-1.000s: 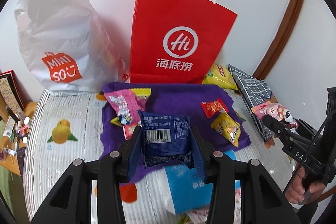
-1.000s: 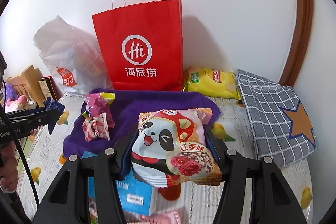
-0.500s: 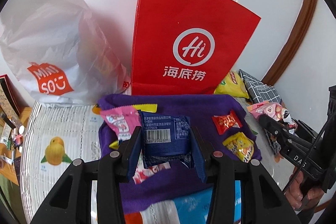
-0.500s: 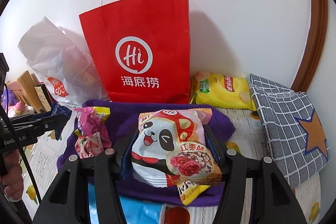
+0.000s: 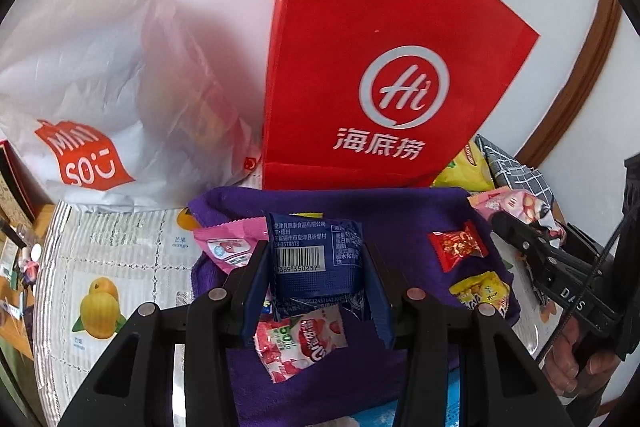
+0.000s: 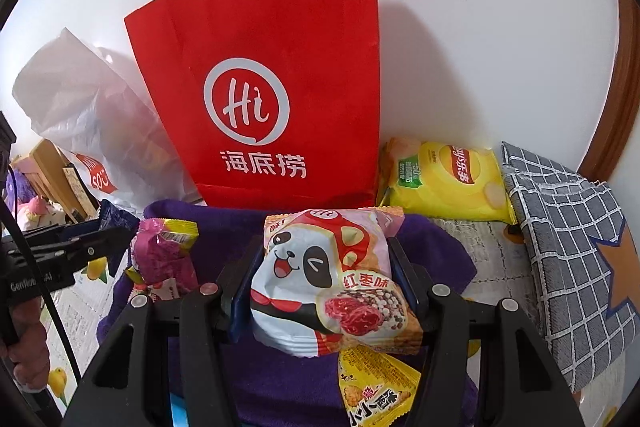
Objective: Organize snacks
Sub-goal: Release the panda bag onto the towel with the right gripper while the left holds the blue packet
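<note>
The left gripper (image 5: 318,267) is clamped on a blue barcoded snack packet (image 5: 316,259), the right gripper (image 6: 326,283) on a panda-print snack pack (image 6: 328,279); both packs hang over the purple towel (image 5: 400,215). Delivery looks under way. Straight ahead stands the red paper bag (image 6: 272,75), so each pack probably needs lifting above its rim before release.

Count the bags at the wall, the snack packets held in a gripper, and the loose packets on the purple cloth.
Bags: 2, red paper bag, white plastic bag.
Held packets: 2, blue packet in left gripper, panda packet in right gripper.
Loose packets: 4, pink packet, strawberry packet, red packet, yellow packet.
Total: 8
</note>
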### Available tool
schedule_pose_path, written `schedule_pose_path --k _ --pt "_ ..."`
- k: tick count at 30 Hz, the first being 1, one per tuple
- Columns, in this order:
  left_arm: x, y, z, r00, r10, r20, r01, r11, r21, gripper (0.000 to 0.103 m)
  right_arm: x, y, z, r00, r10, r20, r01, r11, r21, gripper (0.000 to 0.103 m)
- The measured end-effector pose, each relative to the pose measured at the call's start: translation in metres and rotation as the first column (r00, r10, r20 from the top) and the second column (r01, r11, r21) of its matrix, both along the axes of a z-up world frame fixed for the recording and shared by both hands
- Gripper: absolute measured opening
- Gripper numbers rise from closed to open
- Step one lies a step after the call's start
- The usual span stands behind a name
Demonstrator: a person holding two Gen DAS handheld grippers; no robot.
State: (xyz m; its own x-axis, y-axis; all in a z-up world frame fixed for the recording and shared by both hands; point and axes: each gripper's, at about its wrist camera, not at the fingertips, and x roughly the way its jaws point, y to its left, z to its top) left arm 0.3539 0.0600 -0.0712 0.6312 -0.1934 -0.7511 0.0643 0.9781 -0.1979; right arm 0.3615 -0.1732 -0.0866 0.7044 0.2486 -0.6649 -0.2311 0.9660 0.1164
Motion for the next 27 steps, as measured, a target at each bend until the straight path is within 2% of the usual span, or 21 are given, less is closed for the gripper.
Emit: schedule_pose_path --k 27 --pt "0.014 0.013 -0.021 0.998 0.034 -0.049 -0.034 0.999 -0.004 0.043 0.014 -0.013 -0.021 0.999 -0.013 -0.041 0.012 1.0 -0.026 0.058"
